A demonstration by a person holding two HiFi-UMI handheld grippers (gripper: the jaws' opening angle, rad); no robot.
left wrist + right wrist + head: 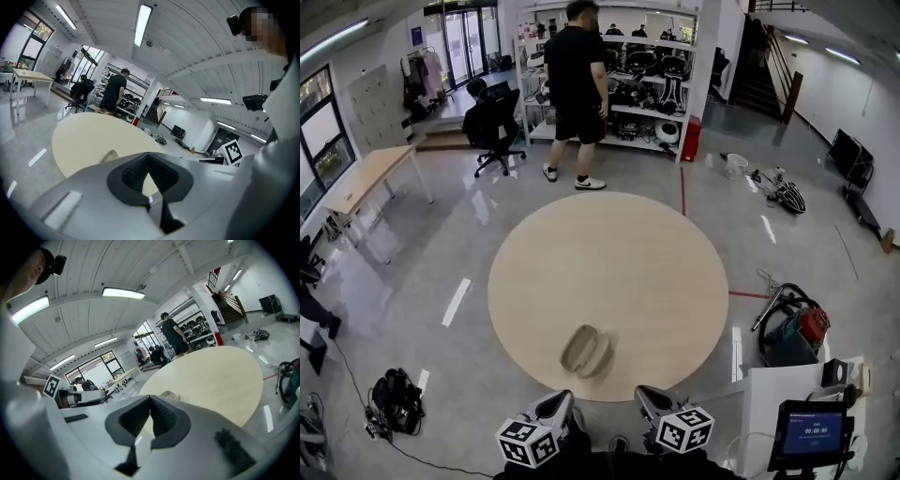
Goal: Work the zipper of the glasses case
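A beige glasses case lies on the round wooden table, near its front edge. My left gripper sits at the table's near rim, below and left of the case, jaws shut with nothing between them. My right gripper is beside it, below and right of the case, also shut and empty. In the left gripper view the case peeks over the closed left gripper. The right gripper view shows the case just beyond the closed right gripper.
A person in black stands beyond the table by shelving. A vacuum cleaner lies on the floor at the right. A white stand with a tablet is at the near right, and a dark bag lies at the near left.
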